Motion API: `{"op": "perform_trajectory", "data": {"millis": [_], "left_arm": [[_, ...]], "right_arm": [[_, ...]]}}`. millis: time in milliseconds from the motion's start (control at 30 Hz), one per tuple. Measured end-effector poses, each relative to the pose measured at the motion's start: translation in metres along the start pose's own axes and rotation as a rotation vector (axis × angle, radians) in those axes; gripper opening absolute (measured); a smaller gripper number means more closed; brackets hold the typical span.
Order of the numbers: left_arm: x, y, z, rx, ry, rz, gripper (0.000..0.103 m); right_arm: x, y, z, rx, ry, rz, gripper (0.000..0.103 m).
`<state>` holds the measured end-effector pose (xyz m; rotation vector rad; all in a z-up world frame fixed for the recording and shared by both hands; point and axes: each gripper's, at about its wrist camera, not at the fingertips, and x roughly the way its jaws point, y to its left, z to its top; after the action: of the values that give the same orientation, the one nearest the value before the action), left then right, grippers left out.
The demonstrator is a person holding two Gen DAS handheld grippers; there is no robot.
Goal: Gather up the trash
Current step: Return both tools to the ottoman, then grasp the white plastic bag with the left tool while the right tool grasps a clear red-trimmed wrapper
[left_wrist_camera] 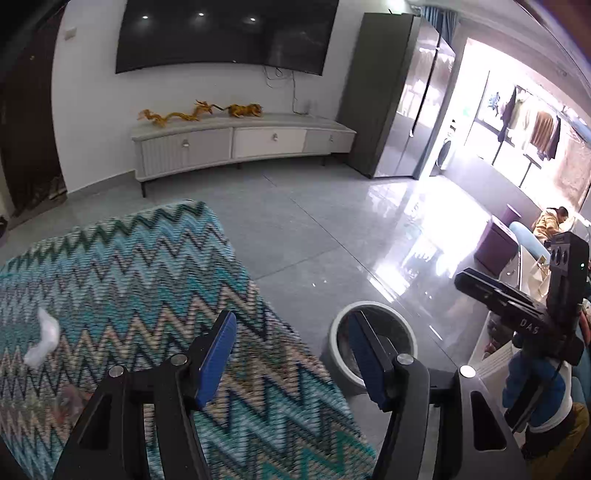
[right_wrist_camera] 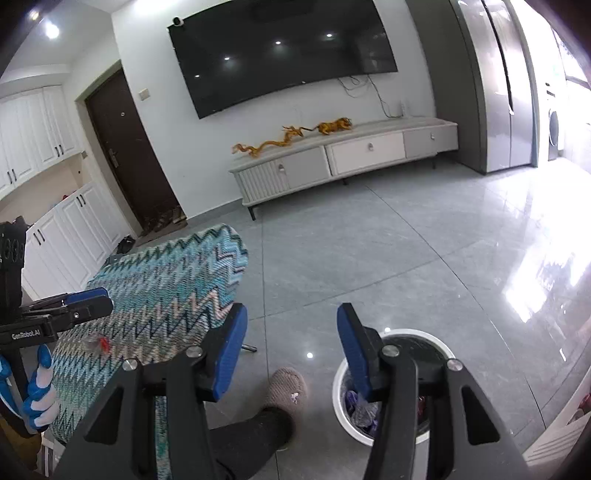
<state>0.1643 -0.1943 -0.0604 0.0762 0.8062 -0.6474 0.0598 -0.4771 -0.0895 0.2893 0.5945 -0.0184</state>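
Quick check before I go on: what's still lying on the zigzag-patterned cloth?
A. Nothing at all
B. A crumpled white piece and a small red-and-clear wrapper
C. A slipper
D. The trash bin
B: a crumpled white piece and a small red-and-clear wrapper lie on the zigzag-patterned cloth; the trash bin stands on the floor beside it.

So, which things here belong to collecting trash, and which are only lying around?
For the job:
- white wad on the zigzag cloth
- red wrapper
- bin

Just there:
- gold dragon ornament
- TV
- slipper

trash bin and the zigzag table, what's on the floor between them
In the right wrist view, a person's slippered foot stands on the tiles between the zigzag table and the trash bin.
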Motion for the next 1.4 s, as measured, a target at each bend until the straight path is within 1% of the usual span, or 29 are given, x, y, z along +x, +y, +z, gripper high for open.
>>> {"op": "perform_trajectory", "data": {"millis": [100,167,200,267,333,367,533,633,733,800,900,1000,1167,1267,1400], "left_arm": [[-0.040,0.045,-0.008,-0.035,-0.055,0.058,0.060],[-0.064,0.073,-0.013,-0.061,-0.084,0.094,0.063],[-0.075,0.087,-0.016,-0.073,-0.098,0.114,0.066],[-0.099,0.115,-0.025,-0.106,-0.127,0.163,0.069],[-0.123,0.146,-0.035,-0.147,-0.151,0.211,0.076],[-0.133,0.159,-0.040,-0.164,-0.164,0.237,0.077],[-0.167,0.223,-0.065,-0.253,-0.190,0.331,0.081],[-0.177,0.252,-0.081,-0.314,-0.190,0.363,0.081],[-0.174,0.275,-0.093,-0.364,-0.170,0.378,0.081],[-0.168,0.288,-0.099,-0.391,-0.147,0.371,0.081],[-0.157,0.300,-0.108,-0.407,-0.119,0.359,0.081],[-0.140,0.307,-0.109,-0.409,-0.083,0.334,0.081],[-0.105,0.311,-0.096,-0.400,-0.036,0.277,0.081],[-0.084,0.312,-0.084,-0.390,-0.014,0.257,0.081],[-0.050,0.311,-0.068,-0.361,0.034,0.227,0.080]], "right_arm": [[-0.011,0.040,0.013,-0.062,-0.024,0.041,0.049],[-0.017,0.065,0.020,-0.105,-0.035,0.069,0.049],[-0.020,0.077,0.023,-0.126,-0.040,0.085,0.049],[-0.026,0.100,0.029,-0.167,-0.050,0.111,0.049],[-0.028,0.120,0.035,-0.205,-0.058,0.132,0.049],[-0.028,0.131,0.038,-0.221,-0.060,0.148,0.049],[-0.019,0.172,0.045,-0.281,-0.054,0.214,0.053],[-0.004,0.196,0.047,-0.317,-0.031,0.252,0.054],[0.014,0.215,0.044,-0.352,-0.002,0.275,0.054],[0.027,0.226,0.042,-0.371,0.025,0.292,0.054],[0.050,0.239,0.035,-0.379,0.067,0.316,0.055],[0.074,0.247,0.024,-0.384,0.113,0.346,0.055],[0.112,0.258,-0.001,-0.406,0.213,0.422,0.055],[0.128,0.263,-0.016,-0.425,0.267,0.450,0.055],[0.150,0.269,-0.031,-0.458,0.339,0.476,0.055]]}}
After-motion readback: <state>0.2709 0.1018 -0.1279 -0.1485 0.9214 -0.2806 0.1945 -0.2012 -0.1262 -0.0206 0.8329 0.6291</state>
